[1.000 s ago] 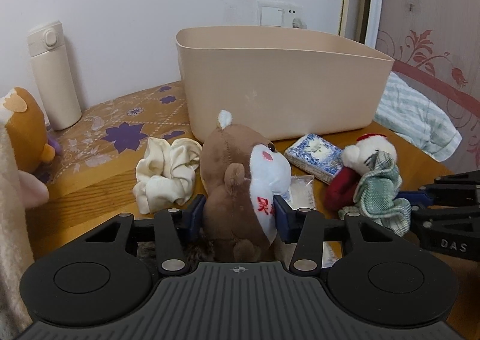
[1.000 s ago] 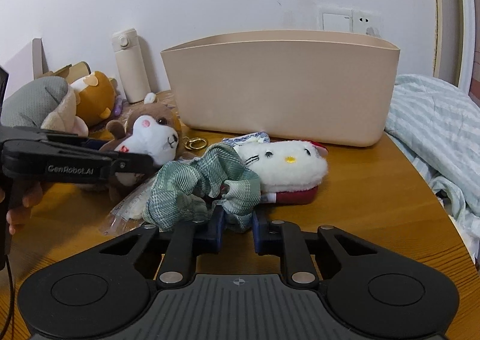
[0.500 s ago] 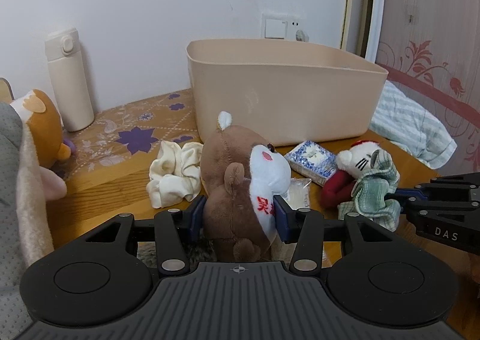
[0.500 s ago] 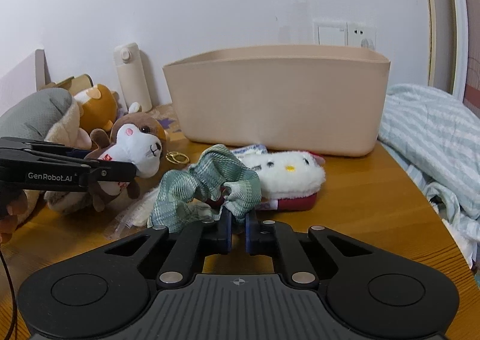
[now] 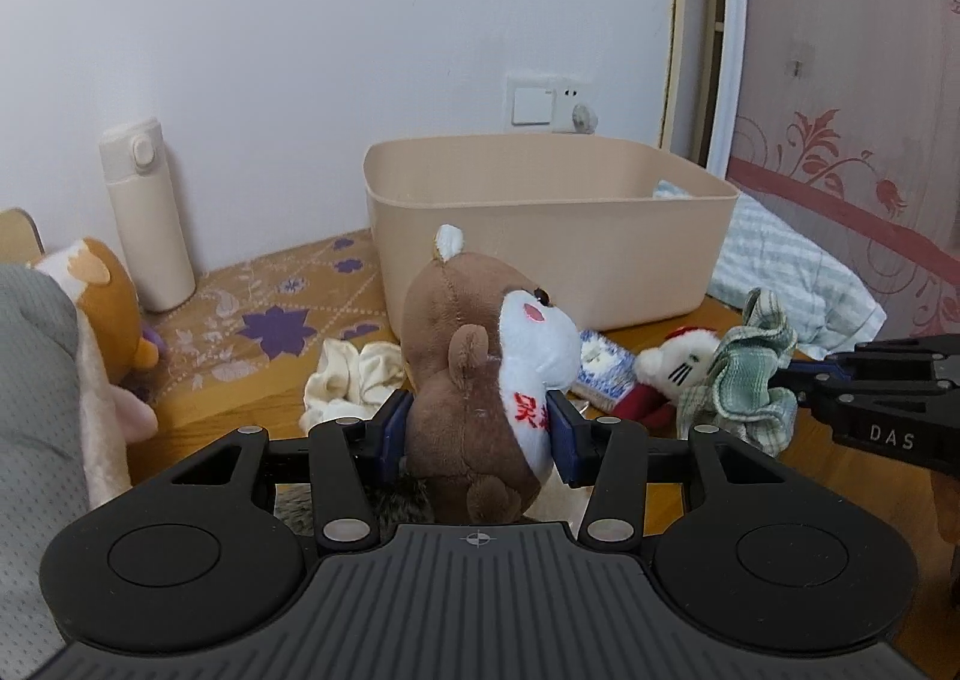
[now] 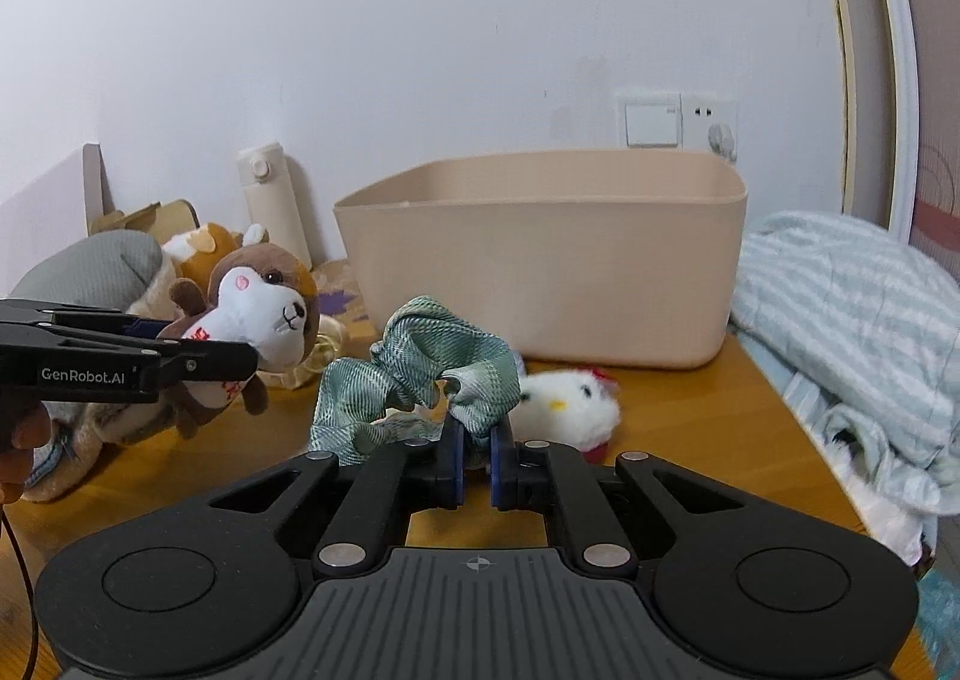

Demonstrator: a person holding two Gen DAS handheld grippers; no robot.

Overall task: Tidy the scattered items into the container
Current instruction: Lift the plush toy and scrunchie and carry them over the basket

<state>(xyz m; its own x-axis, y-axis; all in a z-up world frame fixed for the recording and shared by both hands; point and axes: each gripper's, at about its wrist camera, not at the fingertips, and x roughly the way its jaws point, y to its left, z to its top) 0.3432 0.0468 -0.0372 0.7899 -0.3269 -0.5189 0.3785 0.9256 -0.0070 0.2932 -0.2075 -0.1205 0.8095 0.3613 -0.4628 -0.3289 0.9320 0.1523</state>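
Observation:
My left gripper (image 5: 477, 434) is shut on a brown and white plush hamster (image 5: 480, 380), held above the wooden table. The right wrist view shows the same hamster (image 6: 252, 320) at the left, clamped by that gripper's black fingers (image 6: 198, 362). My right gripper (image 6: 475, 461) is shut on a green plaid scrunchie (image 6: 420, 368), lifted off the table; the left wrist view shows that scrunchie (image 5: 744, 380) at the right. The beige container (image 5: 540, 236) (image 6: 540, 272) stands behind both, open at the top. A white cat plush (image 6: 570, 410) lies on the table just beyond the scrunchie.
A cream cloth (image 5: 354, 380) and a blue patterned tissue pack (image 5: 600, 371) lie before the container. A cream flask (image 5: 147, 212) stands by the wall. Larger plush toys (image 6: 108, 272) crowd the left. A striped blanket (image 6: 852, 332) lies at the table's right edge.
Both grippers have risen with their loads, the container's inside now showing. The right jaws have closed tight on the scrunchie, which has come up off the white cat plush.

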